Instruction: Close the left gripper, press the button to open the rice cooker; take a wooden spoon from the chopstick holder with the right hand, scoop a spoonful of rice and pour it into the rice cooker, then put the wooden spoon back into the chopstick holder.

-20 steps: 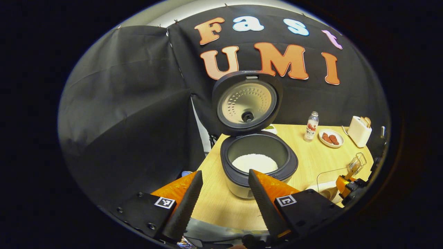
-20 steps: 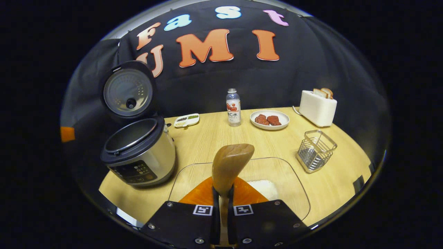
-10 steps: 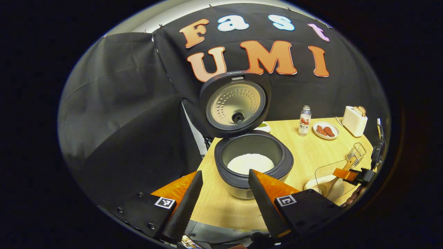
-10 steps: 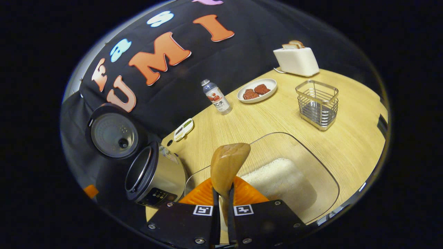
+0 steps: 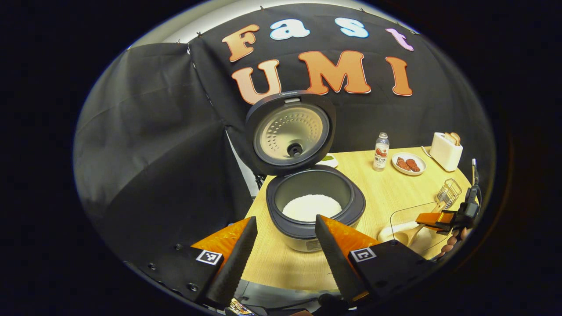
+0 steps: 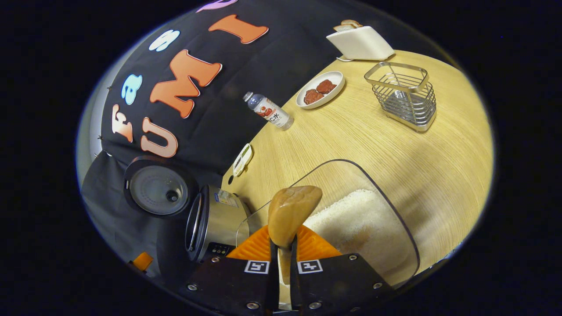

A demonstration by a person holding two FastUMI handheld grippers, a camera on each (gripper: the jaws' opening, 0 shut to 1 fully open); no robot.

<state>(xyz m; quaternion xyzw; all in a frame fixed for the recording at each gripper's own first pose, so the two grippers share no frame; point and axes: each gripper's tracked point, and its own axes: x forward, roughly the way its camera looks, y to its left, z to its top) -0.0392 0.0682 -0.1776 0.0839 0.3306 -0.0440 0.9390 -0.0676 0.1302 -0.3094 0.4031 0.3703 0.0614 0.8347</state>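
**Spoon over the rice dish, scoop about to begin**

The rice cooker (image 5: 314, 206) stands open on the worktop (image 6: 373, 131), its lid (image 5: 290, 131) tipped up and white rice showing in the inner pot. The left hand-held gripper (image 5: 283, 248) hovers in front of the cooker with its jaws spread wide and nothing between them.

The right hand-held gripper (image 6: 281, 263) has its two fingers pressed together on the handle of the wooden spoon (image 6: 292, 213), whose bowl points forward over the clear glass dish (image 6: 395, 219). The view is rolled strongly, which suggests the spoon is being tilted toward the pile of rice (image 6: 360, 224) in that dish. Whether the bowl touches the grains cannot be told. The chopstick holder (image 6: 406, 94), a wire basket, stands well apart at the far side, near the toaster (image 6: 360, 41) and the plate (image 6: 319, 90).

The step in hand looks like the scoop itself: the button is pressed and the spoon is out of its holder. The next move calls for dipping the bowl into the rice, levelling it so nothing spills, then carrying it left to the open pot. The dish is light and clear, so a hard push might shove it.
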